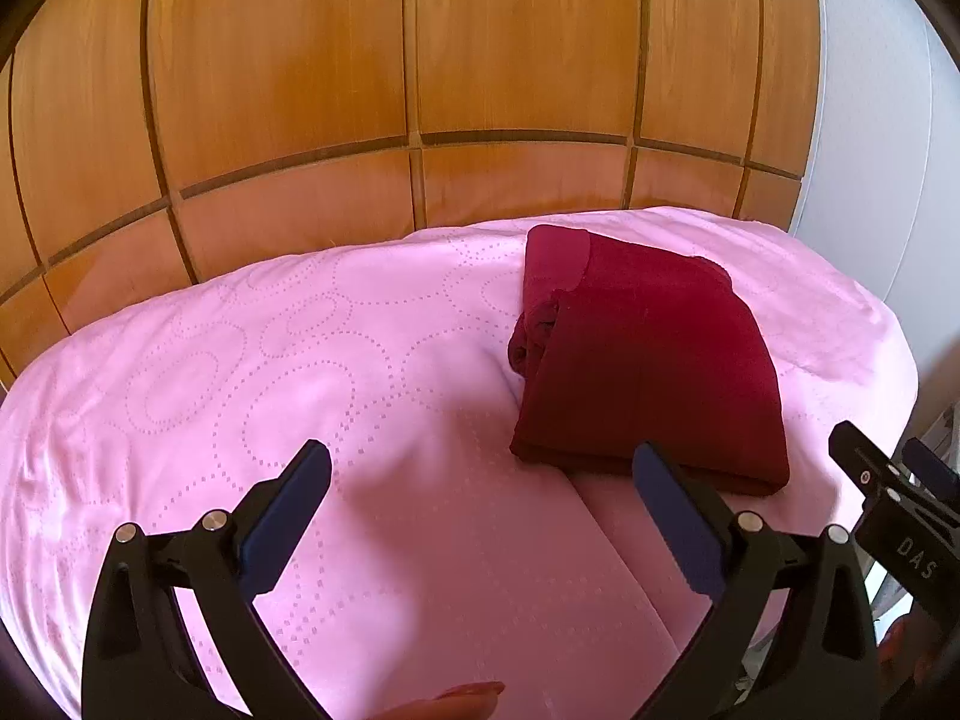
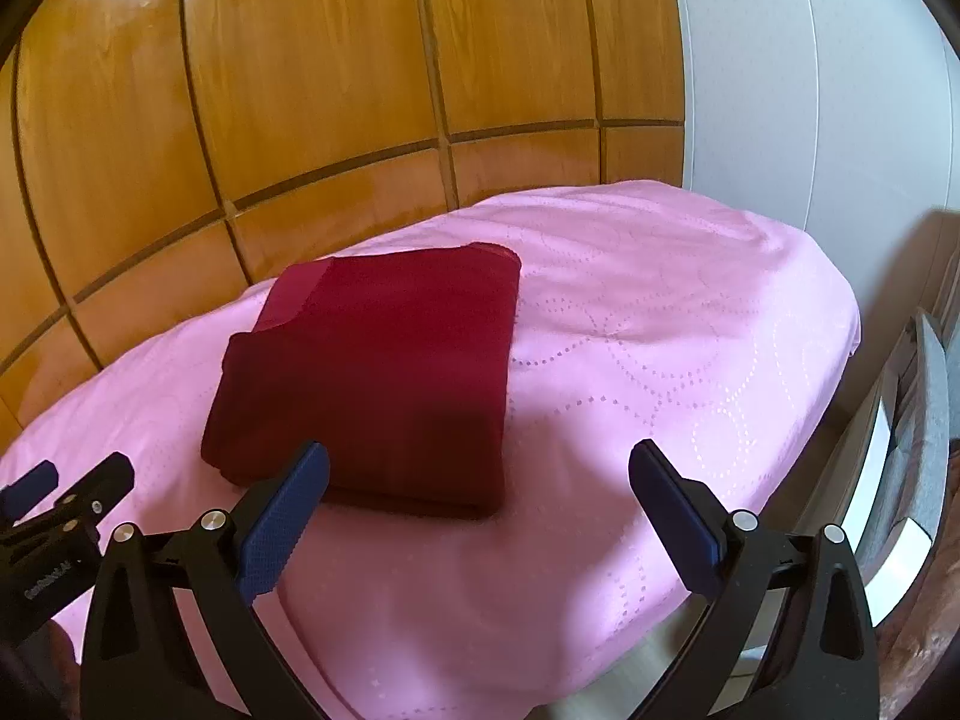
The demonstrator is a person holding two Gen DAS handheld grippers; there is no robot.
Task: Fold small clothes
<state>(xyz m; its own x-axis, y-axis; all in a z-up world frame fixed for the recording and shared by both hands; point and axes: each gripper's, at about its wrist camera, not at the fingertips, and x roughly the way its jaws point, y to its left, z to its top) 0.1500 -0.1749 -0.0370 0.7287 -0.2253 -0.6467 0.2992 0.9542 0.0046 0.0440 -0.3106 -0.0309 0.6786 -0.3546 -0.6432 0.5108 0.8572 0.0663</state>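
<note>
A dark red garment (image 1: 651,354) lies folded into a thick rectangle on the pink bedspread (image 1: 300,360). In the left wrist view it sits ahead and to the right, its near edge just past my right finger. My left gripper (image 1: 480,468) is open and holds nothing. The right wrist view shows the same folded garment (image 2: 372,384) ahead and to the left, with my left finger in front of its near edge. My right gripper (image 2: 479,465) is also open and empty. Each gripper shows at the edge of the other's view: the right gripper (image 1: 888,492) and the left gripper (image 2: 66,492).
A wooden panelled wardrobe (image 1: 420,90) stands right behind the bed. A white wall (image 2: 810,120) is to the right. A grey chair (image 2: 924,432) stands beside the bed's right edge. The bedspread (image 2: 660,330) is bare around the garment.
</note>
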